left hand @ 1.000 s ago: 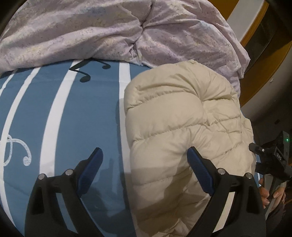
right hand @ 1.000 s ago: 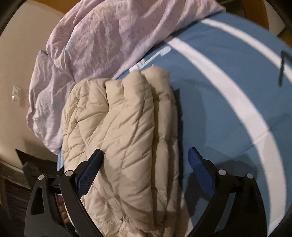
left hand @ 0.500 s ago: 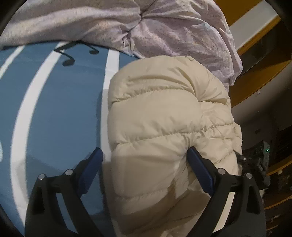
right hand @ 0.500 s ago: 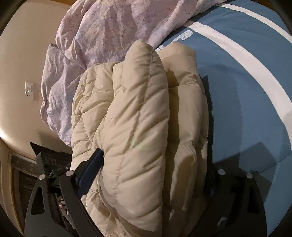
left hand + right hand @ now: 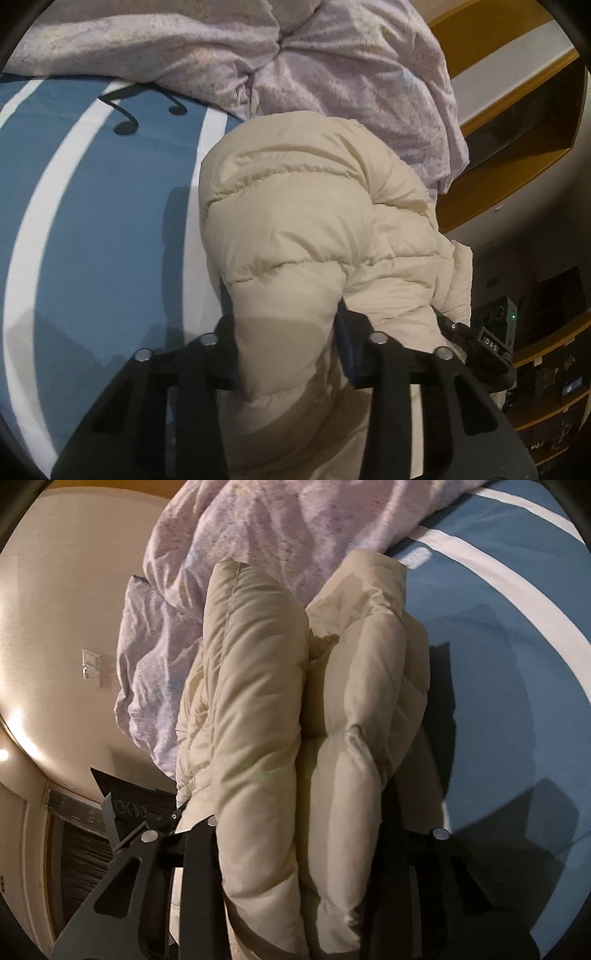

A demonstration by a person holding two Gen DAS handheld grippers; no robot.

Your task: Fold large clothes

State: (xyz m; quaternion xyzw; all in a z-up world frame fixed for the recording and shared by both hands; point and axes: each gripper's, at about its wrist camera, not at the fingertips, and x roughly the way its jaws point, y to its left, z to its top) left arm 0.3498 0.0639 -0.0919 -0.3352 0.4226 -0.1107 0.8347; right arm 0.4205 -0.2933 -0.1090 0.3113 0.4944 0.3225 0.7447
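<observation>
**Cloth and plastic under my cameras**

I saw a cream jacket [image 5: 317, 229] of quilted, puffy cloth with a faint sheen. The blue sheet [image 5: 92, 229] looked smooth and matt, the lilac quilt [image 5: 280, 528] crumpled. My left gripper [image 5: 286, 354] was matt black plastic.

The left wrist camera looks forward and down along its own black fingers, very close on the puffy cream quilted jacket [image 5: 317, 236], with the blue bedsheet with white stripes [image 5: 92, 236] to its left and the crumpled lilac duvet [image 5: 332, 62] beyond. The right wrist camera sits just as near, facing the same jacket [image 5: 295, 709] edge-on from the other side — sheet [image 5: 509, 635] to its right, beige wall [image 5: 66, 605] to its left. Both views share jacket, sheet and duvet [image 5: 258, 531].
</observation>
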